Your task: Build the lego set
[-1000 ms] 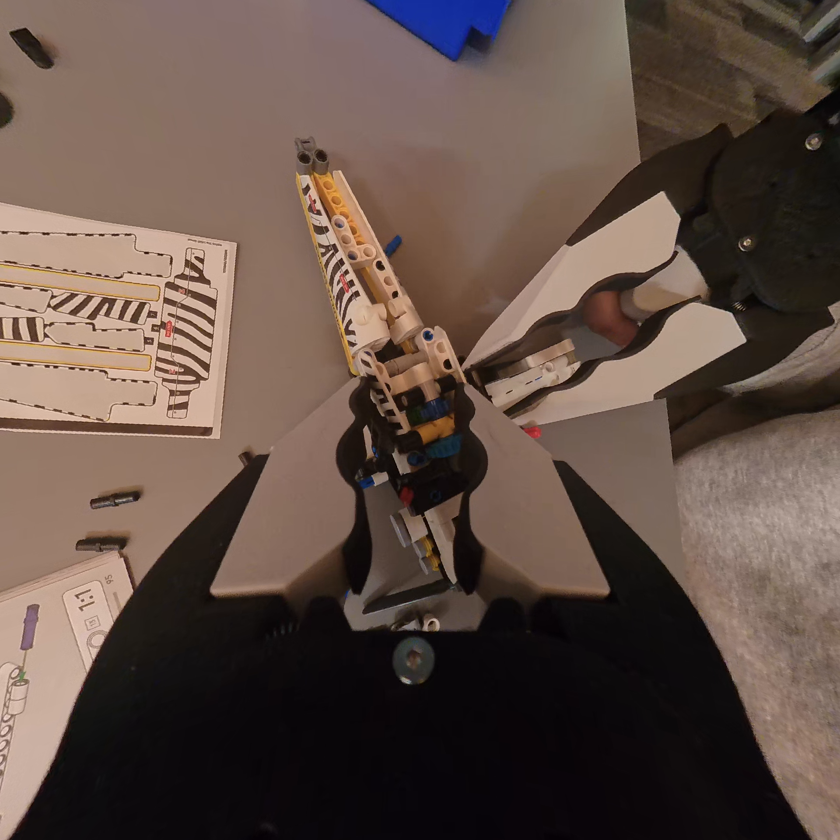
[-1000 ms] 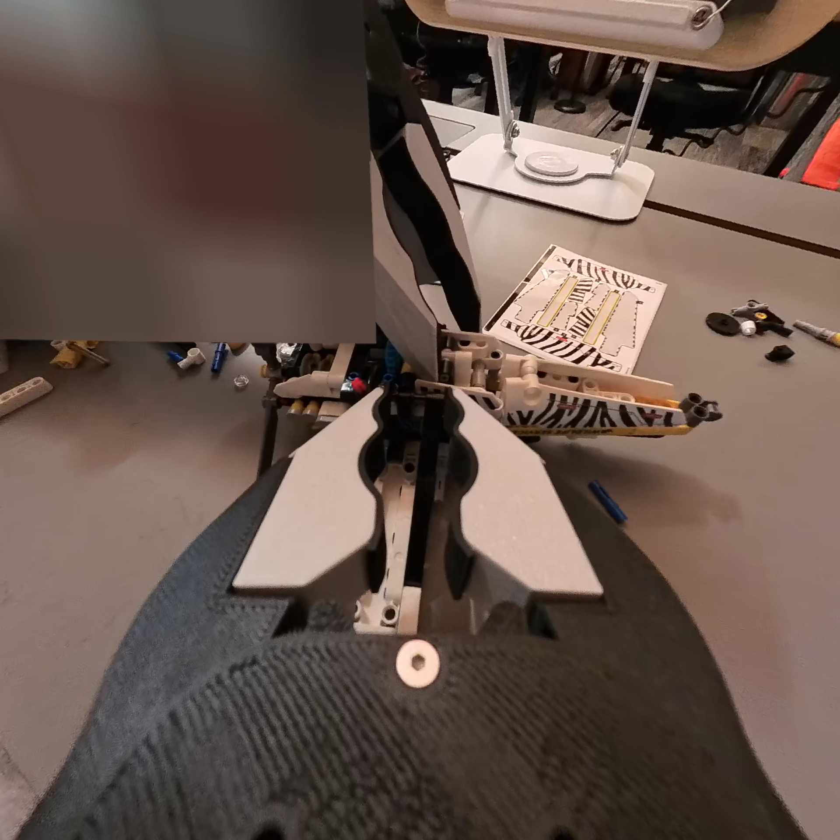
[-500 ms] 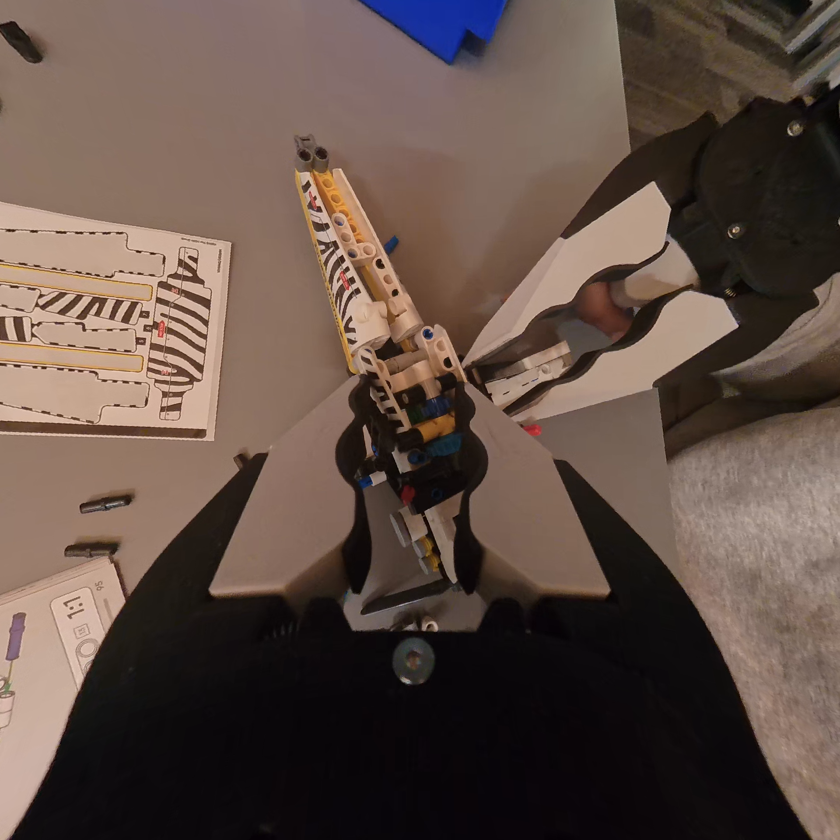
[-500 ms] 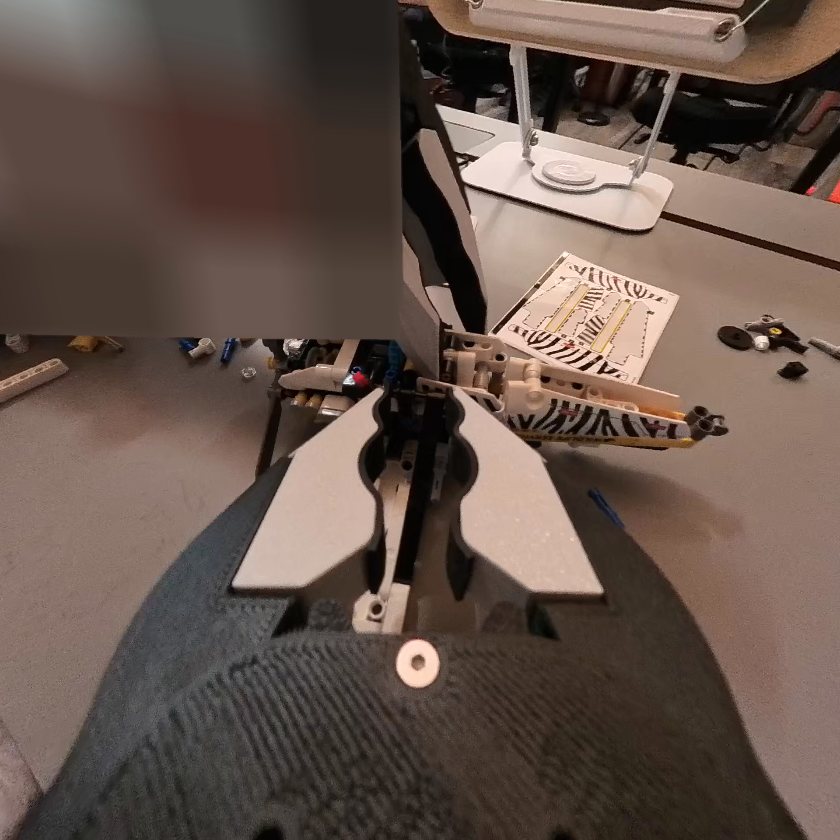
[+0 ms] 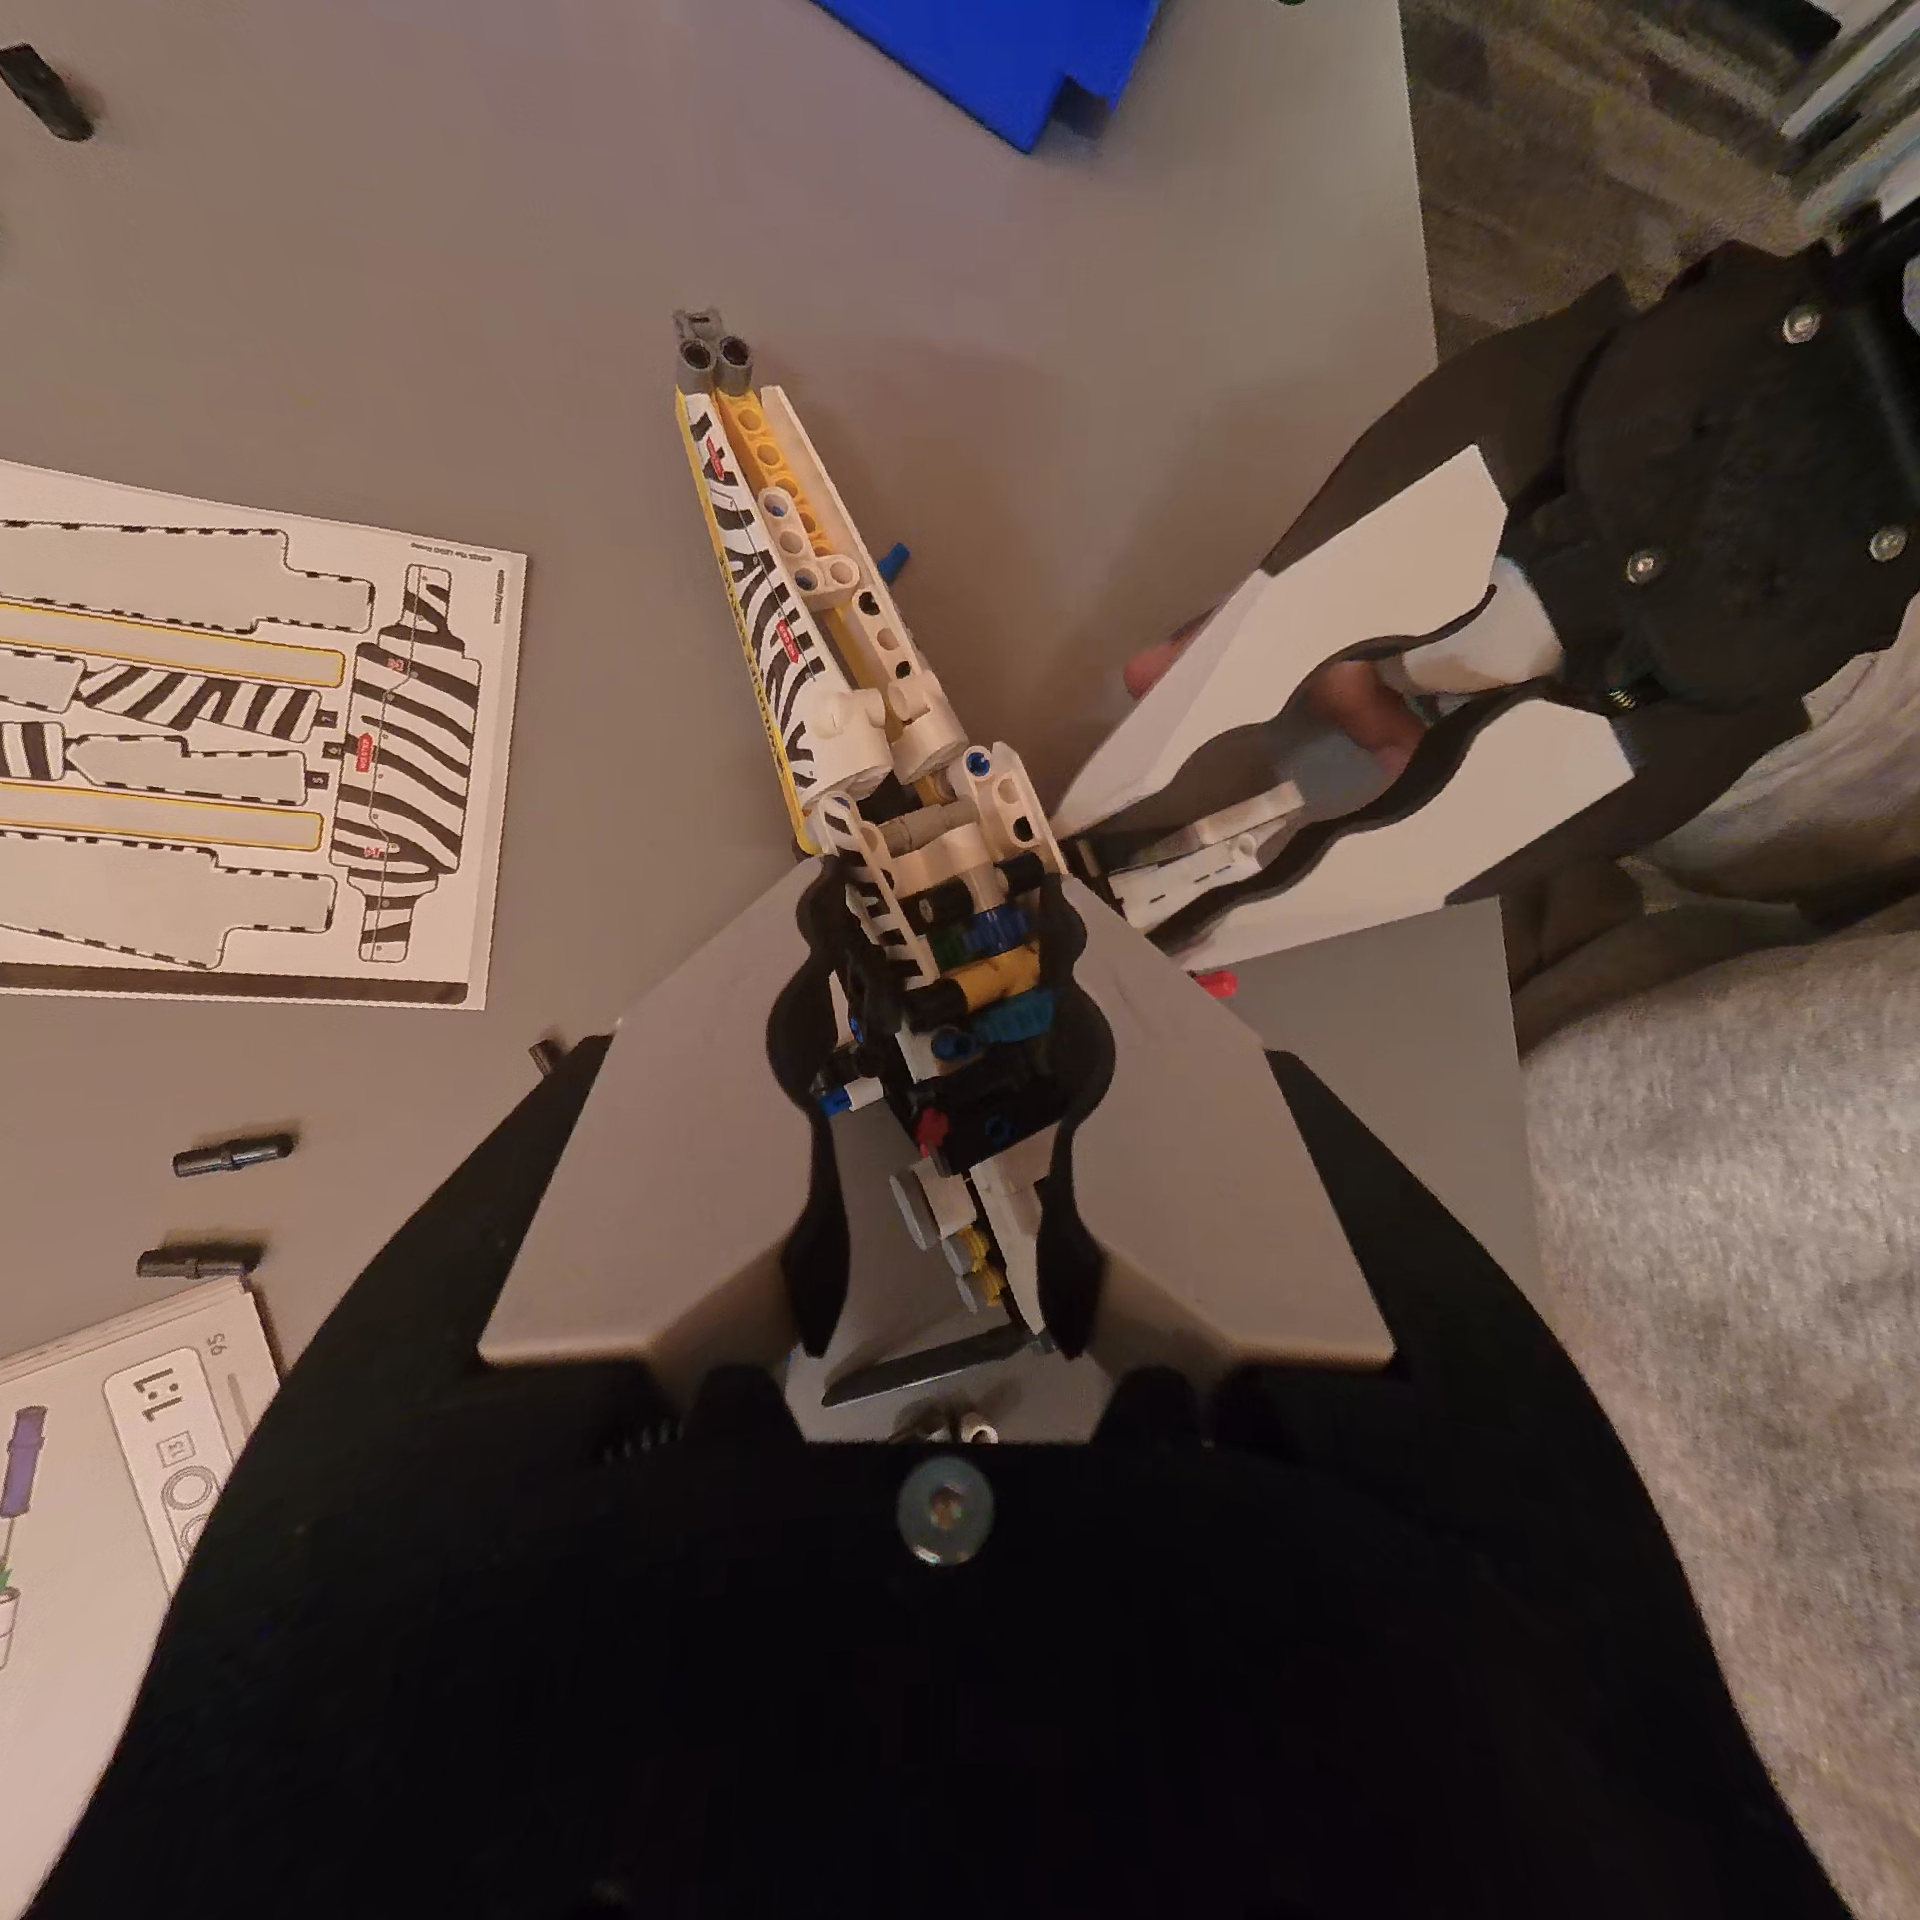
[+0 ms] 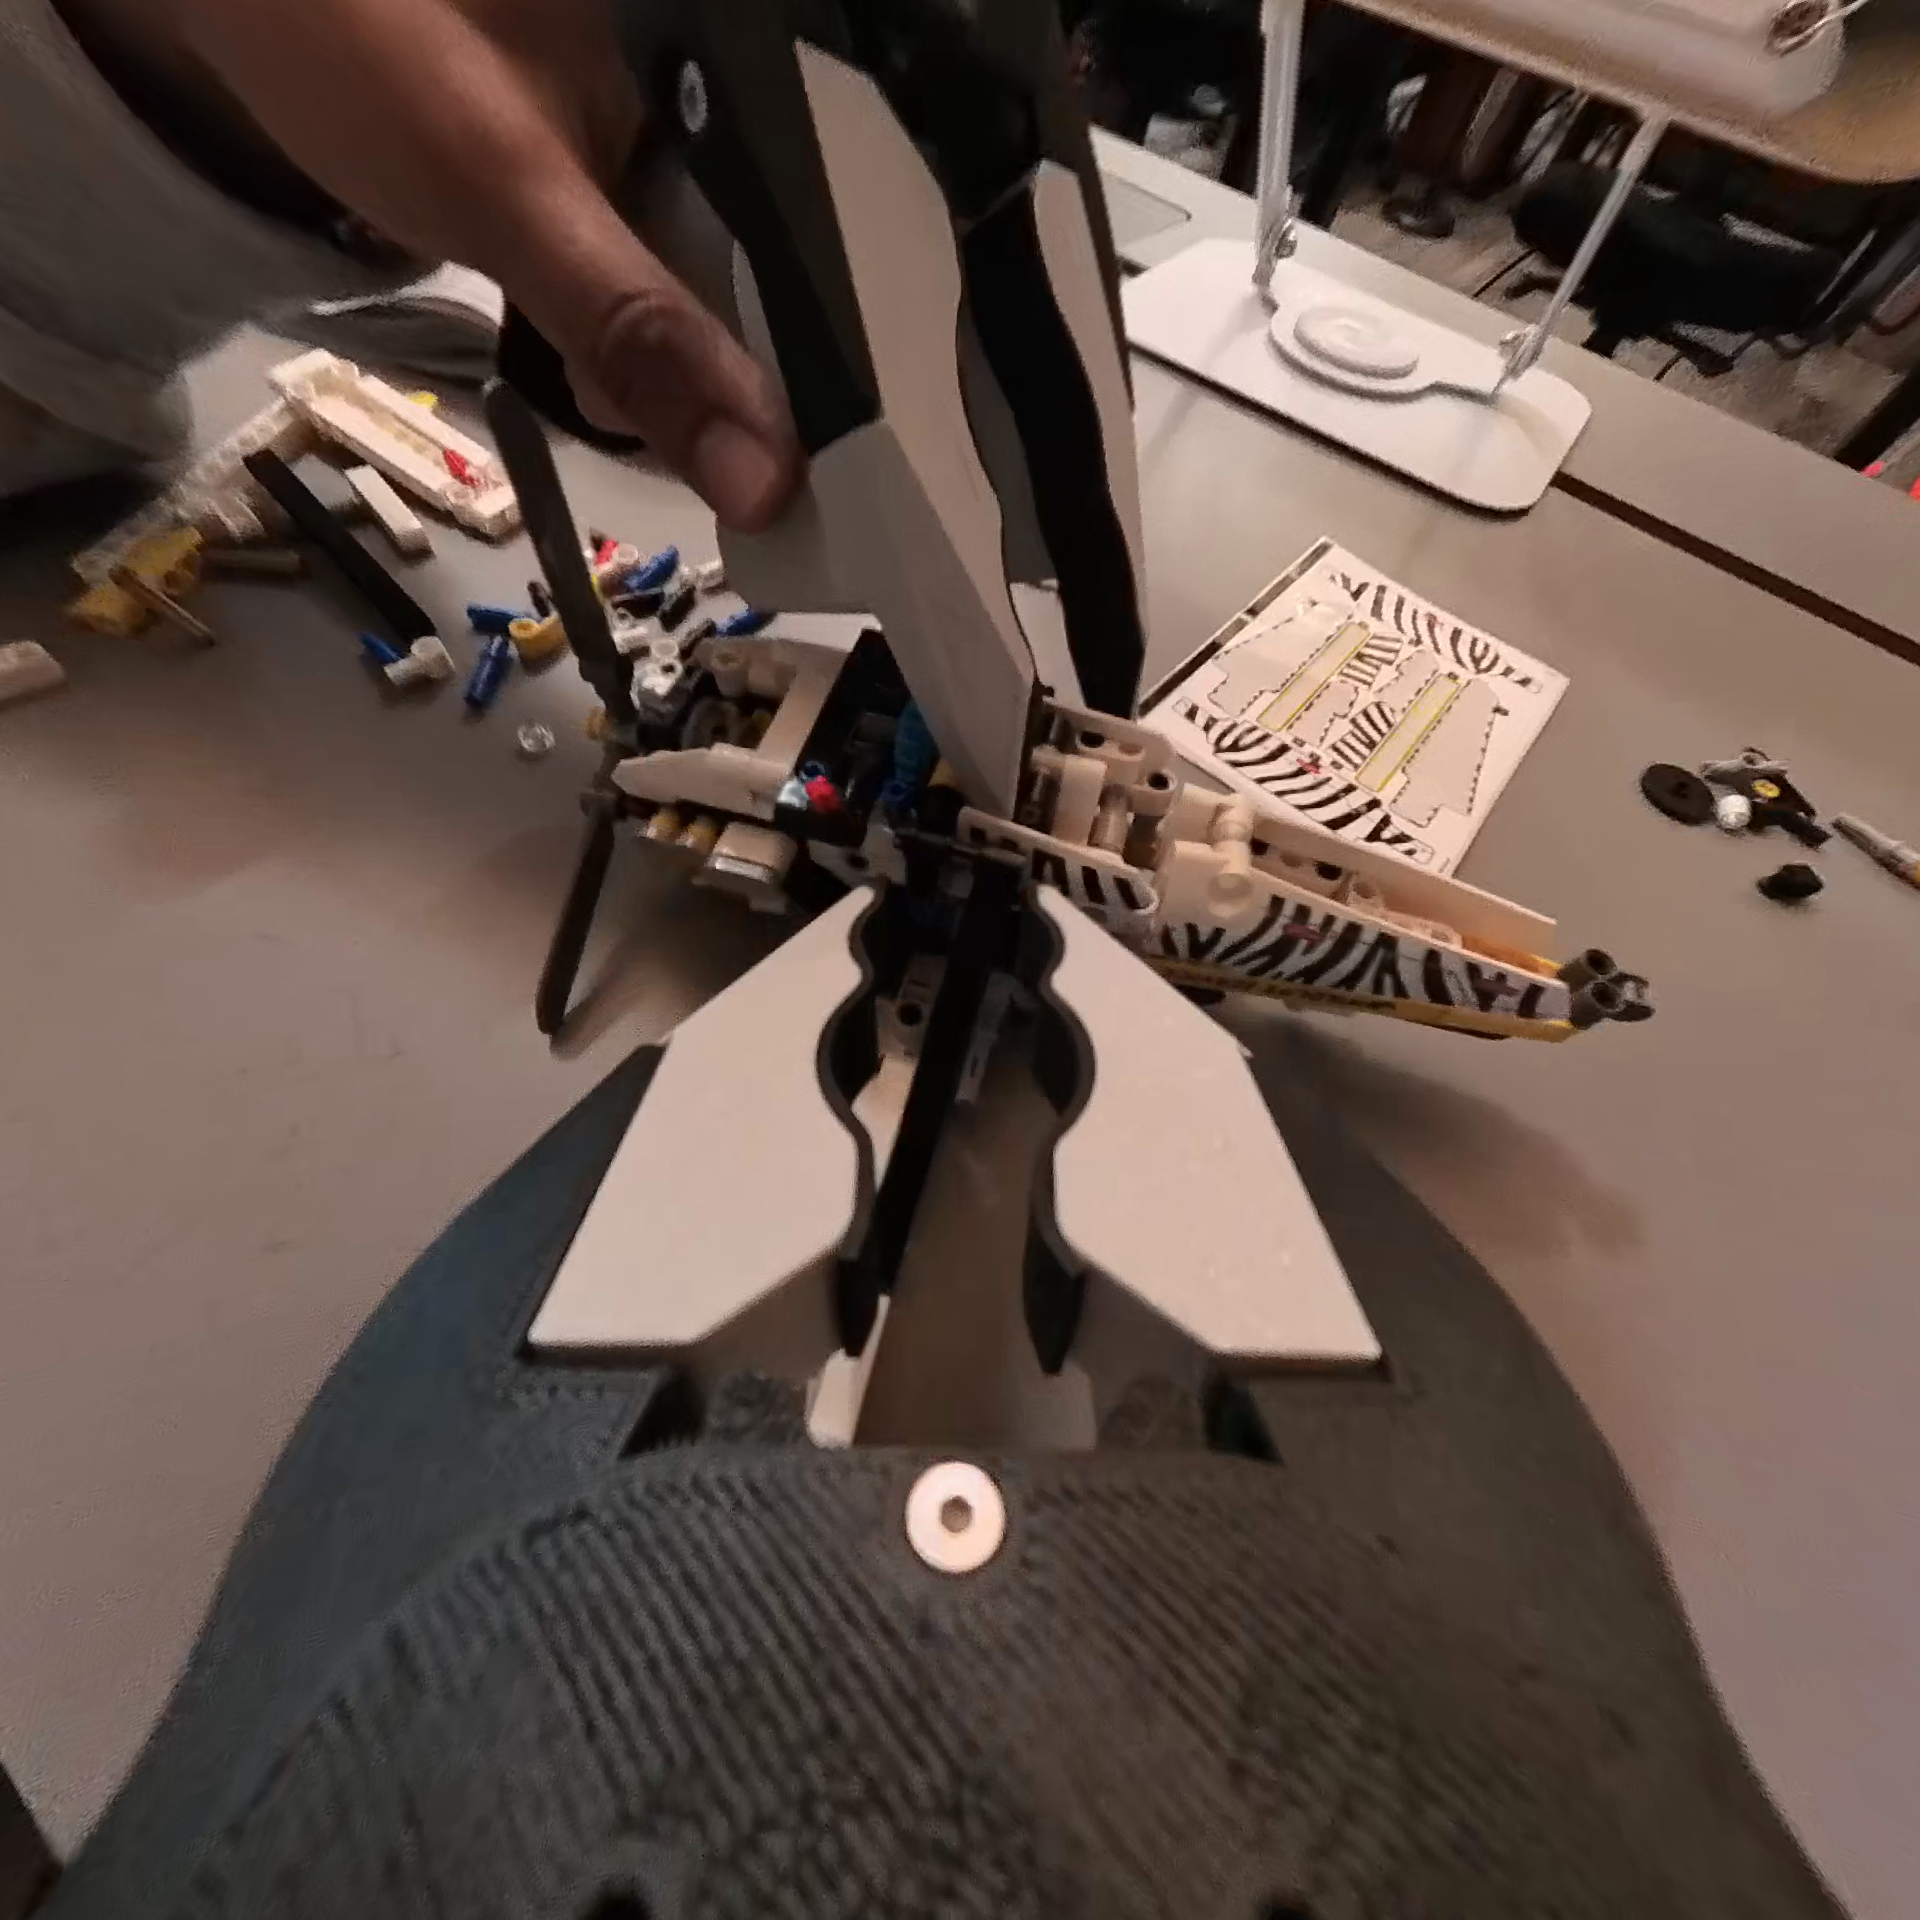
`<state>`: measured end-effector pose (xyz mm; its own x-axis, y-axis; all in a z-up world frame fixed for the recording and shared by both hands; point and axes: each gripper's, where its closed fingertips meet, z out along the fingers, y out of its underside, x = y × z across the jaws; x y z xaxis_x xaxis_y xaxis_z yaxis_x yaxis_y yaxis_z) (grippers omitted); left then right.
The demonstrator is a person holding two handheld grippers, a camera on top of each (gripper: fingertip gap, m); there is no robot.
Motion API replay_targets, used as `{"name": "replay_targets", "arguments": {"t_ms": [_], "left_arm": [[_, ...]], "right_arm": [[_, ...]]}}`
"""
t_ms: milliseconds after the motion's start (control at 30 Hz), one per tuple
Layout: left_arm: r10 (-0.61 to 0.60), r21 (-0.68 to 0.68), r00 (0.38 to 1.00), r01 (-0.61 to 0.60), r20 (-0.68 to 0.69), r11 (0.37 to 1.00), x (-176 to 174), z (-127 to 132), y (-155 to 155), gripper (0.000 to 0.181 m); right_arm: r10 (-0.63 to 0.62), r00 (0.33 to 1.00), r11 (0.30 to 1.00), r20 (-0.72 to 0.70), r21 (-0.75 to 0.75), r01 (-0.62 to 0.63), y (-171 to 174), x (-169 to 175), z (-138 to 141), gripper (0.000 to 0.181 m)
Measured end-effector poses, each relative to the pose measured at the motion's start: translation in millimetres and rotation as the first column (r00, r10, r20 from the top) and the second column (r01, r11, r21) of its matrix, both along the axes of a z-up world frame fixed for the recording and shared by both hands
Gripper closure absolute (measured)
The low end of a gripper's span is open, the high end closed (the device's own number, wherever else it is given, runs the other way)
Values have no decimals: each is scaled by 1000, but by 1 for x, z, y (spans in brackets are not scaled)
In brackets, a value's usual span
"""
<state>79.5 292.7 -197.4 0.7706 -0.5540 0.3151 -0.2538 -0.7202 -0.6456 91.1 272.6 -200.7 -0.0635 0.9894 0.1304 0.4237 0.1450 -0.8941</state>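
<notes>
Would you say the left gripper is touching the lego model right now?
Touching. In the left wrist view, the left gripper has both fingers closed against the sides of the lego model, with no gap showing.

Print on booklet (image 5: 125,1455) (wording withheld)

Open grey tabletop (image 5: 436,270) lies on the far side of the model (image 5: 831,665), giving free passage there. The sticker sheet (image 5: 239,748) and two black pins (image 5: 234,1155) occupy the left approach. The right gripper (image 5: 1132,883) closes off the model's right flank at the tabletop edge. In the right wrist view, loose pieces (image 6: 499,644) and a black blade (image 6: 566,582) obstruct the side beyond the model's body; bare tabletop lies nearer.
</notes>
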Motion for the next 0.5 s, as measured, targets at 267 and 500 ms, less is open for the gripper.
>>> {"name": "replay_targets", "arguments": {"t_ms": [267, 500], "left_arm": [[2, 2, 1000, -2, -6, 1000, 1, 0, 0, 145], [6, 0, 1000, -6, -2, 1000, 1, 0, 0, 145]], "right_arm": [[-46, 998, 999, -31, -13, 46, 2, 0, 6, 161], [-63, 997, 998, -43, 23, 64, 2, 0, 6, 162]]}}
